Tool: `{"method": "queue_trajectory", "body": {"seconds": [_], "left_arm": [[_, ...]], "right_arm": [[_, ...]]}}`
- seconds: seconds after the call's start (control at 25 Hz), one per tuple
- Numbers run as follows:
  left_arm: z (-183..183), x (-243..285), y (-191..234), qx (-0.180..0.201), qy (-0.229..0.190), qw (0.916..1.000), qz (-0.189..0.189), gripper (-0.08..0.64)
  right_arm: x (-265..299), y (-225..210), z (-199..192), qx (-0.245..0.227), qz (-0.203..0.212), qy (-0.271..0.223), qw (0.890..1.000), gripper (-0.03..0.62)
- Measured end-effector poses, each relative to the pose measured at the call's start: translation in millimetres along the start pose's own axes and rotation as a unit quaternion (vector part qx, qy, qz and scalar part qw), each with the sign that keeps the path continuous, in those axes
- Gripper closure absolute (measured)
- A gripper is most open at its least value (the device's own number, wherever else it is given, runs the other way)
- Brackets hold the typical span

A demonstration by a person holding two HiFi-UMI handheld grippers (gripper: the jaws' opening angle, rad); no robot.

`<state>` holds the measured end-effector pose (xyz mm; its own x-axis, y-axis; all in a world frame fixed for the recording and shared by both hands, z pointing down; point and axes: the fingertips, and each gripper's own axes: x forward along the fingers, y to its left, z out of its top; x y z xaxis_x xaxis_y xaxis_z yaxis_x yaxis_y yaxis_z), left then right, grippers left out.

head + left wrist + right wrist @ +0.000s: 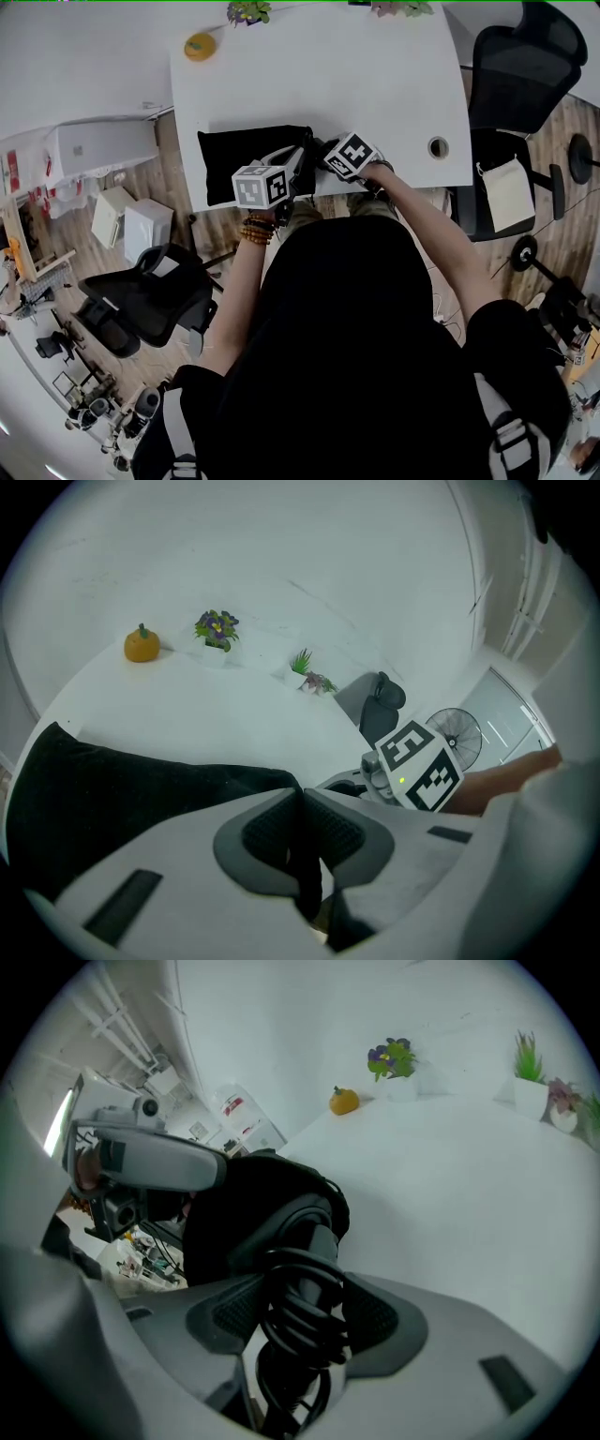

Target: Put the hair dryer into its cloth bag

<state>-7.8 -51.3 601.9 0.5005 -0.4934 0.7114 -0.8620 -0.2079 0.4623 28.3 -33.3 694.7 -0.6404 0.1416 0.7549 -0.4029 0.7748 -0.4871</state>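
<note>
**Mia:** Where is the hair dryer?

**Ben:** In the middle of the right gripper view. The right gripper has its jaws wide and clamped on the handle, with the black cord wound round it. The dryer's head is right at the black cloth bag. It's black on black, so I can't tell if it's inside yet.

**Mia:** And the other one?

**Ben:** The left gripper has its jaws almost together. It pinches a bit of the bag's cloth, at the bottom middle of its view.

**Mia:** What could go wrong?

**Ben:** I think the cloth could slip out of that thin pinch. Then the mouth would flop shut, and the dryer would just push the bag along the table. A loop of cord could catch on the bag's edge too. The bag also lies close to the table's near edge in the head view, so a hard tug might drag it off.

**Mia:** Count everything!

**Ben:**
- One hair dryer, one bag and two grippers.
- One little orange pumpkin, upper left of the left gripper view.
- Three little plants, I think: the purple plant, the green plant and the pinkish plant beside it.
- Two black chairs in the head view: the upper right chair and the lower left chair.
</note>
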Motion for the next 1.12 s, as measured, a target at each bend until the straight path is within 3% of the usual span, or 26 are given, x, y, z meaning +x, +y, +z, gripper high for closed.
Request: {"method": "queue_trajectory", "body": {"seconds": [0.16, 0.36, 0.56, 0.84, 1.12], "left_arm": [[-1.6, -1.9, 3.6, -0.007, -0.002, 1.0000, 0.001, 0.514], [-7.4, -3.2, 6.7, -0.012, 0.001, 0.9999, 0.001, 0.514], [-12.0, 0.2, 6.6, -0.011, 0.005, 0.9999, -0.001, 0.514], [-5.0, 3.3, -2.9, -0.017, -0.003, 0.9997, -0.018, 0.517], [-4.4, 7.6, -1.8, -0.015, 0.003, 0.9998, -0.013, 0.517]], "right_arm": [[8.6, -1.3, -0.7, -0.044, -0.028, 0.005, 0.999, 0.315], [0.4, 0.4, -17.0, -0.094, -0.029, 0.024, 0.995, 0.301], [-3.1, -1.0, -40.8, -0.086, -0.025, 0.046, 0.995, 0.313], [-8.2, 12.7, -9.6, -0.125, -0.033, 0.008, 0.992, 0.337], [18.6, 21.8, 5.3, -0.155, -0.025, 0.018, 0.987, 0.333]]}}
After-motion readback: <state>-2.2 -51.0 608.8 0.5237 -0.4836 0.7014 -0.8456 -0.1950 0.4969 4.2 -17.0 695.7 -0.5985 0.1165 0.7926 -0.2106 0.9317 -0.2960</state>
